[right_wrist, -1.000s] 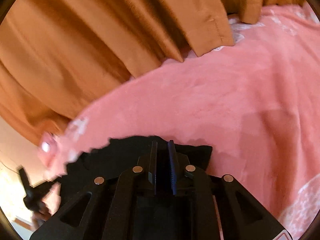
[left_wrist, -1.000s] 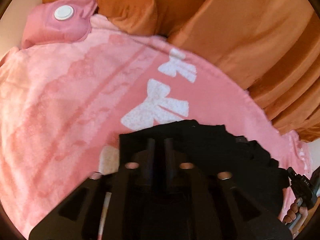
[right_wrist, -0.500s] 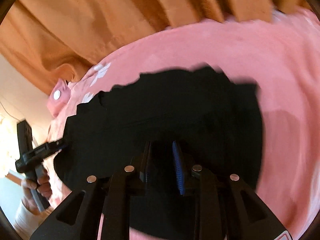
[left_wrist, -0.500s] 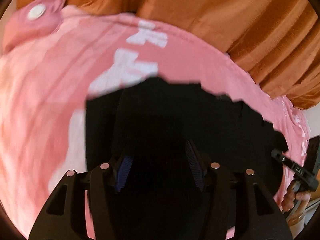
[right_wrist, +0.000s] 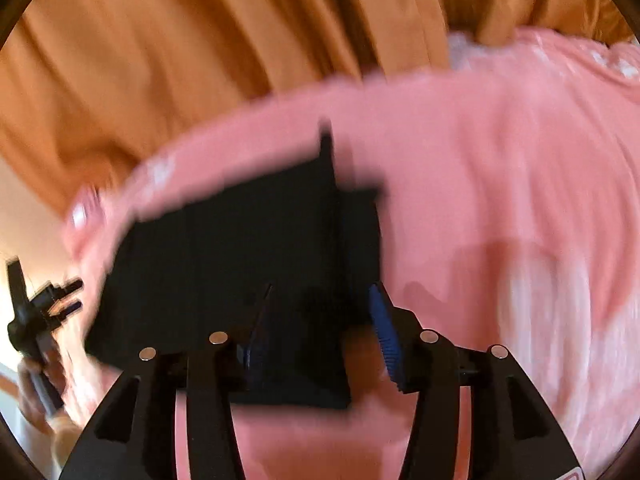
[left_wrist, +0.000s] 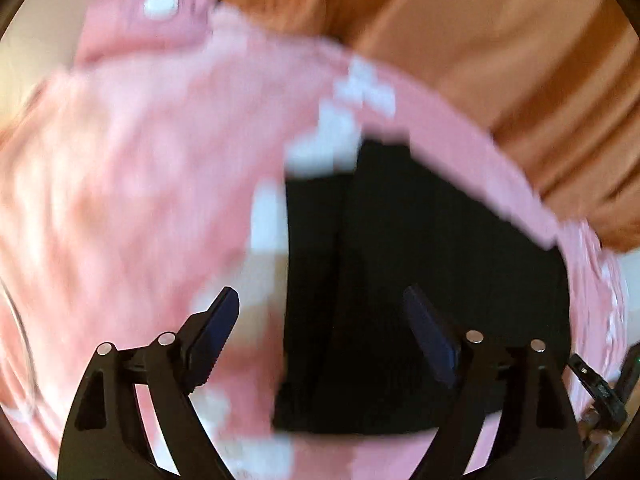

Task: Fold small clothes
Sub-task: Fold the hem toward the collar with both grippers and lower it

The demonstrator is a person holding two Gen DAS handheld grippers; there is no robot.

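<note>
Both tools had just been opening: the left tool (left_wrist: 320, 320) stood wide, the right tool (right_wrist: 320, 320) partly open, each gripping nothing. The folded black garment (left_wrist: 420, 280) lay just ahead beneath them on the pink blanket (left_wrist: 140, 200). Beyond, near the orange curtain (right_wrist: 160, 60), its loose flap risked springing open, or a withdrawing finger could snag the cloth.

Both of my views are blurred. Beyond the gripper tips I look down on a pink bedcover (left_wrist: 140, 160) patterned with white bows (left_wrist: 360, 92), spread wide beneath and ahead of me. Past its far edge hangs an orange curtain (right_wrist: 180, 60) in heavy vertical folds, filling the top of both views. Far ahead and to the left in the left view lies a pink cushion-like piece with a white round button (left_wrist: 160, 2). A strip of pale cream wall (right_wrist: 28, 220) shows low on the left of the right view. The light is warm and soft.
</note>
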